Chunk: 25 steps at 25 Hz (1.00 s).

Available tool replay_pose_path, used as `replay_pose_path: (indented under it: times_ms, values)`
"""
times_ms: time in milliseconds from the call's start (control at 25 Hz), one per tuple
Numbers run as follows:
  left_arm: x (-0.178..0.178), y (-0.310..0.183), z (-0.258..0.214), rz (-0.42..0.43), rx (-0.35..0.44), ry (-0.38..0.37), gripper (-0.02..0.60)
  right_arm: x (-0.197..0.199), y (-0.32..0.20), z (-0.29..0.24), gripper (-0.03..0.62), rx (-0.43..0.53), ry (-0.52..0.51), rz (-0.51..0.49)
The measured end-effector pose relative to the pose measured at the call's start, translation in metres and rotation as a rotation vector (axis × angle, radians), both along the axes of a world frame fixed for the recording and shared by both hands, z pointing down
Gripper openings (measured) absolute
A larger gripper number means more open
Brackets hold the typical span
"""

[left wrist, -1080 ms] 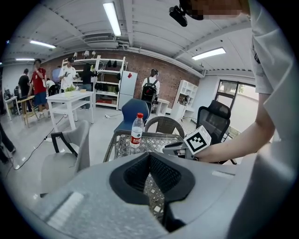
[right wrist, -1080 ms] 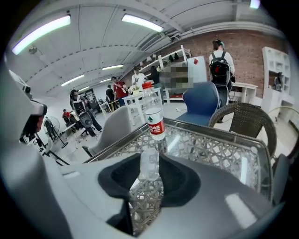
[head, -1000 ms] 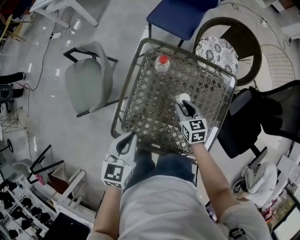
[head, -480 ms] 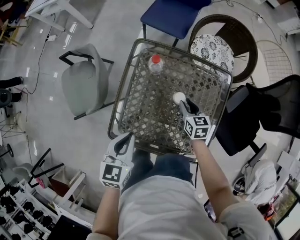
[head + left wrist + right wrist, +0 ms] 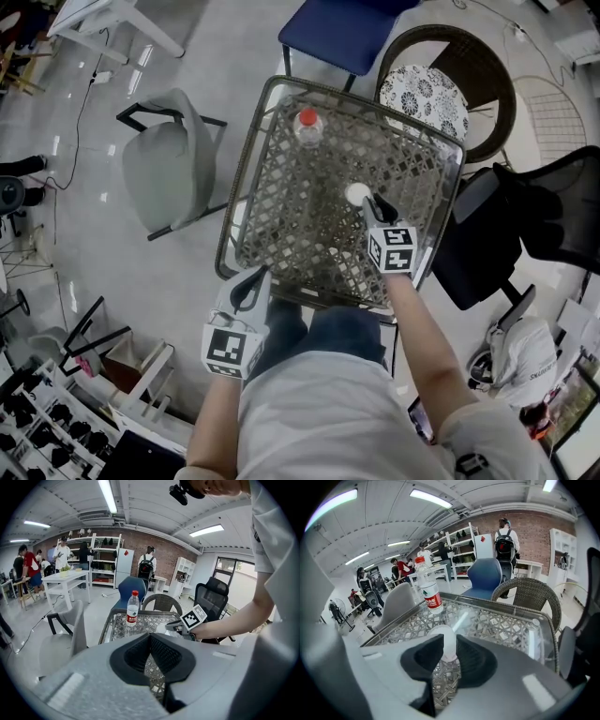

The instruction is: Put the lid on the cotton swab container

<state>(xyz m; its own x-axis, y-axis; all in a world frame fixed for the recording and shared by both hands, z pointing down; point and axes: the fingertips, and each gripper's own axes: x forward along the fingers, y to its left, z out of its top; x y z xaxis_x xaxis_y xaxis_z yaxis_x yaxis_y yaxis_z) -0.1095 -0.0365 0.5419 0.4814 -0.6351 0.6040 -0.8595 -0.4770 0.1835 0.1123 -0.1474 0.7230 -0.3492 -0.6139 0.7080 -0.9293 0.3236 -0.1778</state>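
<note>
A small white round cotton swab container (image 5: 356,195) stands right of the middle of the glass-topped wicker table (image 5: 246,178). Its top is white, and I cannot tell a separate lid. My right gripper (image 5: 374,202) reaches it from the near right. In the right gripper view the container (image 5: 449,645) sits upright between the two black pads (image 5: 423,656), and the jaws are closing round it. My left gripper (image 5: 249,284) hangs shut and empty just off the table's near left edge. From it I see the right gripper (image 5: 174,626) at the container (image 5: 161,629).
A clear water bottle with a red cap (image 5: 307,127) stands near the table's far edge. A grey chair (image 5: 173,155) is to the left, a blue chair (image 5: 347,33) beyond, a wicker chair (image 5: 441,94) at the far right and a black office chair (image 5: 525,225) on the right.
My right gripper has shifted a little to the right side of the container and its jaws have narrowed round it. The left gripper has stayed where it was.
</note>
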Motion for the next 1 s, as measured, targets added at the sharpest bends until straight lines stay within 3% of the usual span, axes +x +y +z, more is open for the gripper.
replay_pose_path:
  times_ms: [440, 1000]
  values:
    - [0.003, -0.001, 0.001, 0.009, -0.001, -0.008, 0.008, -0.016, -0.004, -0.001, 0.064, 0.065, 0.224, -0.202]
    - [0.001, 0.001, 0.001, 0.004, -0.002, -0.007, 0.008, -0.020, -0.009, 0.001, 0.046, -0.020, 0.264, -0.256]
